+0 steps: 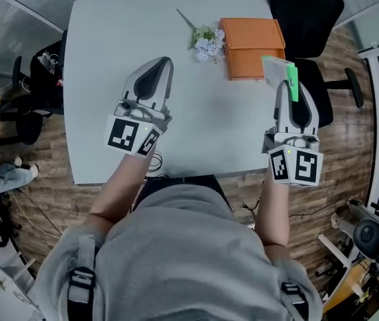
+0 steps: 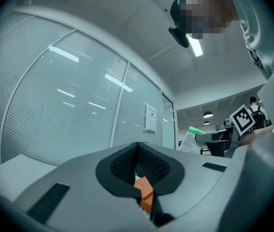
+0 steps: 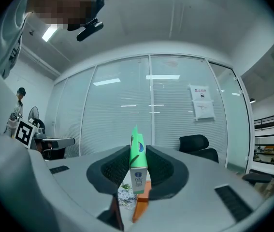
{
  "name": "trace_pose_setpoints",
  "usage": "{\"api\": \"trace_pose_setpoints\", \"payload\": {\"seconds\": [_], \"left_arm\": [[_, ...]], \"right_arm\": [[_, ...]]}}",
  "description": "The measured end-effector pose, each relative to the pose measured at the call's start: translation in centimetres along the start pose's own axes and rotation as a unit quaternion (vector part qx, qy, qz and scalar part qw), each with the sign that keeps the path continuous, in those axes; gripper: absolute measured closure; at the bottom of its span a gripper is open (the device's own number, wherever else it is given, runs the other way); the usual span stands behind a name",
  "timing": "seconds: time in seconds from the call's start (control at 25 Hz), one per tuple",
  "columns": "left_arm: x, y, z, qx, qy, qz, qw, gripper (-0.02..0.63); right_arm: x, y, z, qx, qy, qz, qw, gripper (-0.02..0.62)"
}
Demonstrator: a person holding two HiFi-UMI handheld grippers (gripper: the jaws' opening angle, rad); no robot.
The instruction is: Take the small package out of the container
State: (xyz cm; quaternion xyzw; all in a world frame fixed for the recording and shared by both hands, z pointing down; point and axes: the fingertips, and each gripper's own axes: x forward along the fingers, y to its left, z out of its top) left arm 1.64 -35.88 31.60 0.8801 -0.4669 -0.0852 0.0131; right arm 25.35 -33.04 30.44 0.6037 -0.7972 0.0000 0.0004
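Right gripper [image 3: 137, 173]: its jaws were clamped on the flat sides of the small package [image 3: 137, 161], which stood upright between them.
Package position: right of centre in the head view, apparently lifted out of the orange container [image 1: 250, 45], by its lower right corner.
Left gripper [image 2: 137, 180]: jaws were together, with nothing held.
Good handling: probably an even squeeze, carrying the package low toward the bare table [image 1: 196, 119], clear of the flowers [image 1: 207, 44].

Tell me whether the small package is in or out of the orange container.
Out. The right gripper clamps the green-and-white package between its jaws, raised above a corner of the orange container.
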Motion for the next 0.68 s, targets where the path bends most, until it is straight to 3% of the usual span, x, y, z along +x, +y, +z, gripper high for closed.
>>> {"api": "trace_pose_setpoints", "payload": {"seconds": [0.68], "left_arm": [[-1.1, -1.1, 0.9, 0.006, -0.004, 0.001, 1.0000, 0.586]], "right_arm": [[-0.9, 1.1, 0.7, -0.003, 0.005, -0.008, 1.000, 0.479]]}}
